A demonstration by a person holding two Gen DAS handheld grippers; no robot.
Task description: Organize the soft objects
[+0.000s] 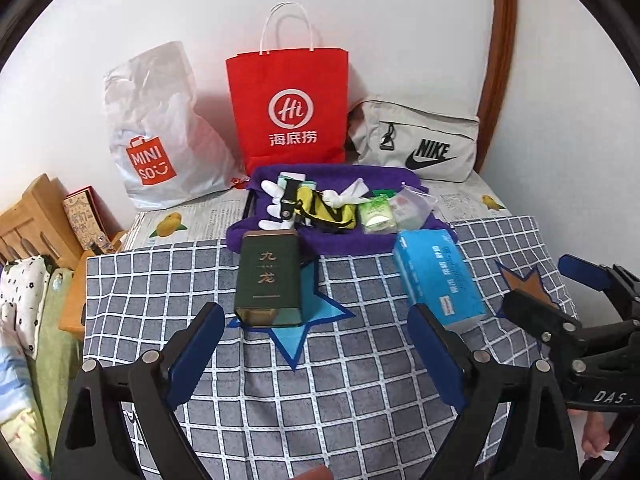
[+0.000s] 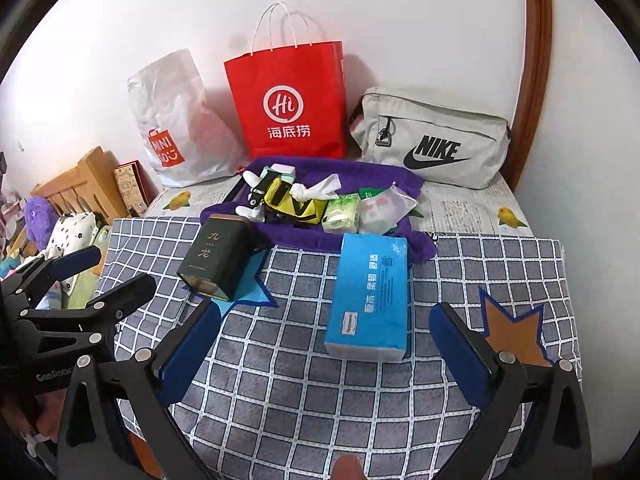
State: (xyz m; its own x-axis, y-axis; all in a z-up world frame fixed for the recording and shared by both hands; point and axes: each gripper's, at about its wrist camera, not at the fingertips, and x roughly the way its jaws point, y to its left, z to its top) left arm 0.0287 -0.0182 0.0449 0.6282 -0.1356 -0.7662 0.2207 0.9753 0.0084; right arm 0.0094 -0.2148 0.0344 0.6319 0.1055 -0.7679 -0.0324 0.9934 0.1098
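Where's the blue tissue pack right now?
In both views the blue tissue pack lies on the checked cloth, right of the green tin, just in front of the purple towel.

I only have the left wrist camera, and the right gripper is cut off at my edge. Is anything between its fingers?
Observer: No. The right wrist view shows the right gripper open and holding nothing. The blue tissue pack lies on the cloth ahead of it, and neither finger touches it.
Operator: Is anything sitting on the orange star?
Observer: Nothing on the part that shows. The orange star is flat on the checked cloth, with its lower edge behind a finger.
Operator: Anything soft at the far left?
Observer: A purple plush toy beside the wooden frame.
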